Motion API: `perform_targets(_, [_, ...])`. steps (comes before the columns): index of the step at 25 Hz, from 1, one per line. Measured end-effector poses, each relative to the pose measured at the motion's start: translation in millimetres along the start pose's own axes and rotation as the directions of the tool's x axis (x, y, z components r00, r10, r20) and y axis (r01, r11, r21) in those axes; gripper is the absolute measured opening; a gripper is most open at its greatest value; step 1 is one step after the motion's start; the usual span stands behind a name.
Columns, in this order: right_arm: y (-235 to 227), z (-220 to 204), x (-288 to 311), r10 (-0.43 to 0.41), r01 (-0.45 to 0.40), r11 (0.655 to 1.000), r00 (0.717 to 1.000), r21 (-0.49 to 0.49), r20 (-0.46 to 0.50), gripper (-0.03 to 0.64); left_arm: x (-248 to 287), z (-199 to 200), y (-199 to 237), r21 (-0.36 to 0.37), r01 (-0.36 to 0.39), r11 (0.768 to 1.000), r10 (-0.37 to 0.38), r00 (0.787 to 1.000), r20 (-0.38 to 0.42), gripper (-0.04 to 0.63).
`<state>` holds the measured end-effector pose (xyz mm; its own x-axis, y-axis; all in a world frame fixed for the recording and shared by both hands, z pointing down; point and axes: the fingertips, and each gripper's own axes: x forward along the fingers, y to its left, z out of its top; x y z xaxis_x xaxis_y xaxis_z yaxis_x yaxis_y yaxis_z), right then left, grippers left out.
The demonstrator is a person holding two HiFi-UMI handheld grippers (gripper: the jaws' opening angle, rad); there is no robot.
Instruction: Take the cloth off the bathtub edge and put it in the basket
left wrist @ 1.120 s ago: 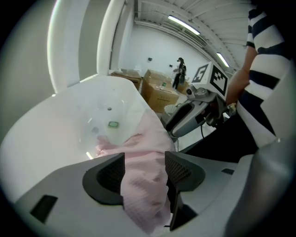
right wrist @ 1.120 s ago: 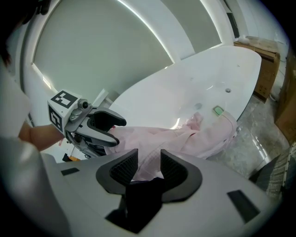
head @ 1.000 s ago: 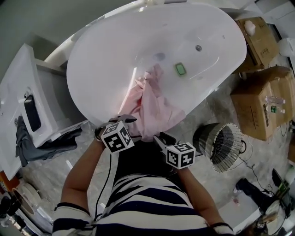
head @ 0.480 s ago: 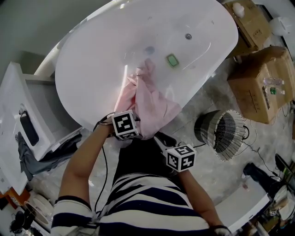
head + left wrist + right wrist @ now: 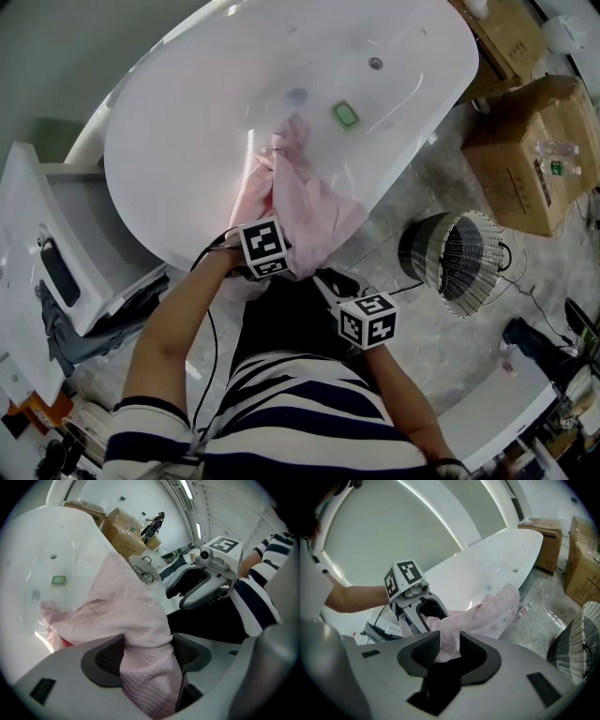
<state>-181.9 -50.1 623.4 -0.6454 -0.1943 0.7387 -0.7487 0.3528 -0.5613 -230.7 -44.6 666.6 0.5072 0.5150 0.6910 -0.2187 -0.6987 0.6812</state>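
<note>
A pink cloth (image 5: 305, 202) hangs over the near rim of the white bathtub (image 5: 187, 112), part inside and part outside. My left gripper (image 5: 289, 261) sits at the cloth's lower left edge; its jaws are opening wide, with a thick fold of cloth (image 5: 136, 616) between the pads. My right gripper (image 5: 325, 279) is just below the rim, shut on a thin pinch of the cloth (image 5: 487, 613). The wire basket (image 5: 450, 262) stands on the floor to the right of the tub.
Cardboard boxes (image 5: 530, 159) stand beyond the basket at the right. A white cabinet (image 5: 37, 253) with dark fabric (image 5: 75, 323) hanging from it is at the left. A small green item (image 5: 345, 114) lies inside the tub. Cables run across the floor near the basket.
My left gripper has moved right and up from beside the rim onto the cloth's edge. The right gripper has stayed in place on the cloth.
</note>
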Motion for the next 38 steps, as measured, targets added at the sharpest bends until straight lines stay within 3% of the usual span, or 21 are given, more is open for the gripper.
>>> perform_targets(6, [-1,3,-4,0.004,-0.004,1.0,1.0,-0.019,0.011,0.143,-8,5,-4,-0.005,-0.187,0.982,0.187,0.981,0.049,0.255])
perform_targets(14, [-4,3,-13,0.02,-0.019,0.999,1.0,-0.051,0.021,0.141,-17,8,-9,0.019,-0.434,0.901,0.432,0.9,0.067,0.184])
perform_targets(17, [-4,0,-17,0.032,-0.03,0.997,0.999,-0.065,0.024,0.141,-25,12,-12,-0.033,-0.475,0.879,0.475,0.873,0.11,0.155])
perform_targets(18, [-4,0,-18,0.035,-0.033,0.997,0.999,-0.071,0.025,0.141,-30,14,-13,-0.071,-0.481,0.874,0.486,0.863,0.136,0.034])
perform_targets(20, [-4,-1,-21,0.04,-0.037,0.996,0.999,-0.078,0.032,0.141,-37,16,-13,-0.138,-0.497,0.857,0.514,0.84,0.172,0.034])
perform_targets(23, [-2,-1,-25,0.055,-0.05,0.995,0.997,-0.086,0.051,0.141,-46,17,-16,-0.17,-0.561,0.81,0.586,0.786,0.196,0.034])
perform_targets(29, [3,1,-35,0.113,-0.102,0.986,0.991,-0.133,0.075,0.146,-77,31,-30,-0.199,-0.686,0.7,0.712,0.648,0.272,0.034])
perform_targets(38, [0,26,-47,0.097,-0.053,0.959,0.985,-0.279,0.145,0.27,-157,58,-70,-0.235,-0.782,0.577,0.795,0.472,0.38,0.034])
